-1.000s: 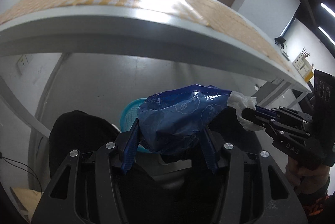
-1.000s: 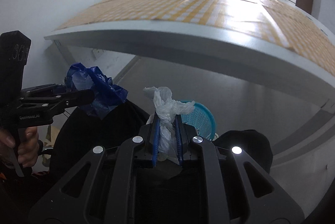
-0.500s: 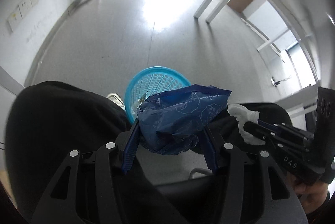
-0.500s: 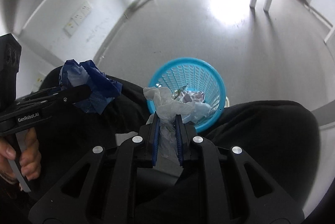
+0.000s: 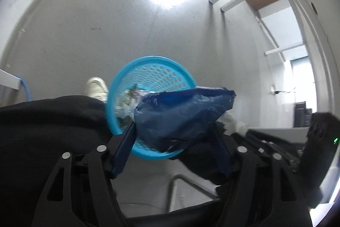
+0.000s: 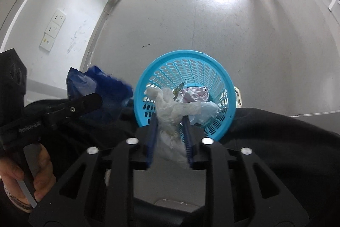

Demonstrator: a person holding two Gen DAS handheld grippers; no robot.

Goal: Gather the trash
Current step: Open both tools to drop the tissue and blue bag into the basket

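Left wrist view: left gripper [image 5: 172, 137] points steeply down over the blue basket [image 5: 119, 80]; a second ago this view showed a table edge and tabletop, now floor [image 5: 106, 25] and basket, so the hands have dropped to the bin.
Left gripper state: jaws opening, blue wrapper [image 5: 180, 112] between them; left pad looks just off the wrapper, right side hidden behind it. Reads as released or nearly so.
Wrapper position: above the basket's near rim, partly over the opening, not yet inside.
Right wrist view: right gripper [image 6: 170, 137] also over the basket, white tissue wad [image 6: 172, 112] between its blue pads.
Right gripper state: jaws opening, visibly wider than half a second ago; pads no longer squeeze the wad, which sits loose and drapes forward over the rim.
Meaning for task: both pieces are at the drop point and being let go; my read is the deposit step, almost done.
Basket contents: crumpled pale paper, a foil-like scrap, light plastic; maybe a quarter full, hard to tell.
Risk: wrapper hangs near the rim edge, could slide outside onto the person's dark trousers [image 5: 48, 120].
Other: pale shoe [image 5: 96, 86] beside the basket.
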